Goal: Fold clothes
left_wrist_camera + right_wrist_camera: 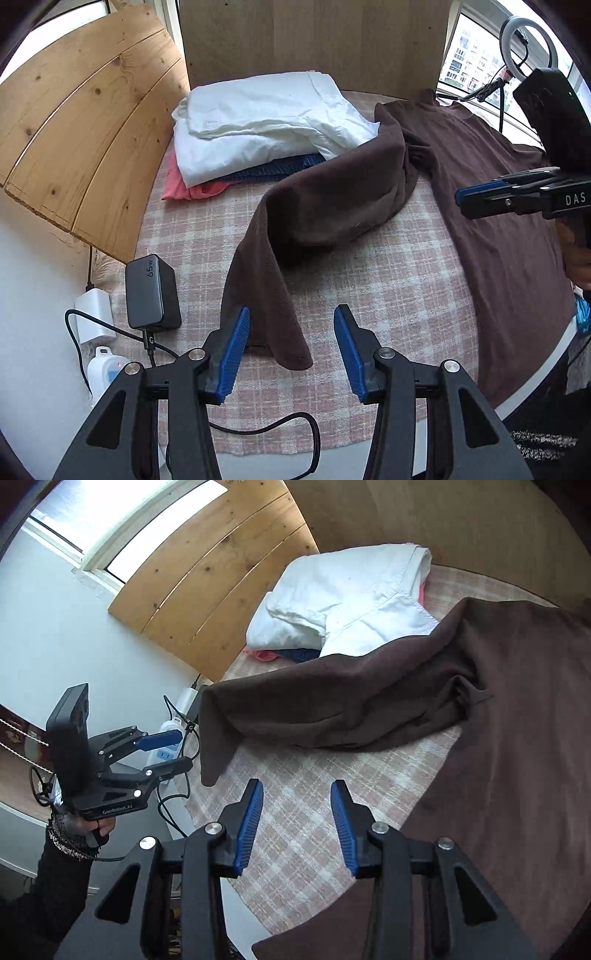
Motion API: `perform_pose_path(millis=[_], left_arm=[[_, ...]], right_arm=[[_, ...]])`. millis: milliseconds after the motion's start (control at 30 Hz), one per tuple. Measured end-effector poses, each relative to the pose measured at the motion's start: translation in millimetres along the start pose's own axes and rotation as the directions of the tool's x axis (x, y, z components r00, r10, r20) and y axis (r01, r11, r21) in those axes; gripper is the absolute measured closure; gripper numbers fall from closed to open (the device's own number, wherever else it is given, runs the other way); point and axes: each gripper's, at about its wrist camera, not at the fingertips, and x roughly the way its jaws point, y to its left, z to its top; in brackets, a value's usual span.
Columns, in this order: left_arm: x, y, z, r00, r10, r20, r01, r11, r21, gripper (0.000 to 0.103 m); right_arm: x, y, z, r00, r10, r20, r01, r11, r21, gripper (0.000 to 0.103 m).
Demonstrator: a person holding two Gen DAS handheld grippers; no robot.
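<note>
A dark brown long-sleeved shirt (498, 206) lies spread on the pink checked cloth (369, 280); it also shows in the right wrist view (517, 709). One sleeve (273, 295) runs toward the near left, its cuff lying between my left gripper's fingers. My left gripper (291, 317) is open around the cuff end and not closed on it. My right gripper (297, 790) is open and empty above the checked cloth, beside the shirt body. The left gripper shows in the right wrist view (181, 747), the right gripper in the left wrist view (469, 197).
A stack of folded clothes, white (258, 122) on blue and pink, sits at the back left. A black 65W charger (149, 291), white plugs and cables lie at the left edge. A wooden headboard (81, 122) stands left. A ring light (524, 40) stands by the window.
</note>
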Motion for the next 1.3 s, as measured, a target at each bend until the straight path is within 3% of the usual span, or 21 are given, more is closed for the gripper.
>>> perform_pose_path(millis=[133, 167, 200, 333, 400, 467, 533, 633, 833, 933, 1100, 1300], left_arm=[[22, -11, 0, 0.998, 0.032, -0.053, -0.028, 0.997, 0.075, 0.059], [24, -8, 1, 0.998, 0.028, -0.062, -0.024, 0.997, 0.067, 0.077], [25, -5, 3, 0.997, 0.024, -0.071, -0.02, 0.998, 0.059, 0.102], [3, 30, 14, 1.0, -0.023, -0.015, 0.022, 0.998, -0.053, 0.1], [-7, 51, 21, 0.999, -0.04, 0.006, 0.04, 0.993, -0.112, 0.1], [-15, 68, 27, 0.995, -0.101, 0.024, 0.103, 0.98, -0.168, 0.101], [-24, 85, 33, 0.983, -0.175, 0.055, 0.183, 0.954, -0.235, 0.101], [-43, 97, 36, 0.949, -0.292, 0.115, 0.314, 0.901, -0.301, 0.101], [-79, 80, 30, 0.929, -0.35, 0.115, 0.369, 0.889, -0.272, 0.101], [-92, 65, 22, 0.92, -0.379, 0.104, 0.393, 0.882, -0.261, 0.101], [-102, 24, 23, 0.913, -0.4, 0.082, 0.408, 0.889, -0.21, 0.101], [-102, -21, 30, 0.903, -0.426, 0.054, 0.429, 0.892, -0.144, 0.101]], right_arm=[[53, -1, 24, 0.998, -0.004, -0.055, 0.009, 0.996, 0.089, 0.065], [60, -3, 29, 0.998, 0.0, -0.056, 0.007, 0.993, 0.114, 0.065], [64, -6, 35, 0.999, 0.005, -0.049, 0.002, 0.991, 0.134, 0.065], [52, -4, 62, 0.999, -0.019, 0.047, 0.013, 0.993, 0.117, 0.066], [48, 1, 69, 0.998, -0.042, 0.054, 0.039, 0.997, 0.066, 0.066], [44, 7, 62, 0.999, -0.02, 0.051, 0.018, 0.999, 0.041, 0.066], [39, 13, 55, 0.999, 0.003, 0.047, -0.003, 1.0, 0.016, 0.066], [31, 22, 43, 0.998, 0.031, 0.048, -0.03, 0.999, -0.019, 0.065], [11, 42, 10, 0.989, 0.04, 0.142, -0.032, 0.998, -0.061, 0.065], [-10, 71, -3, 0.976, 0.125, 0.177, -0.093, 0.98, -0.177, 0.065], [-25, 133, -39, 0.971, 0.202, 0.126, -0.144, 0.92, -0.363, 0.06], [-33, 141, -64, 0.968, 0.213, 0.132, -0.153, 0.92, -0.36, 0.059]])
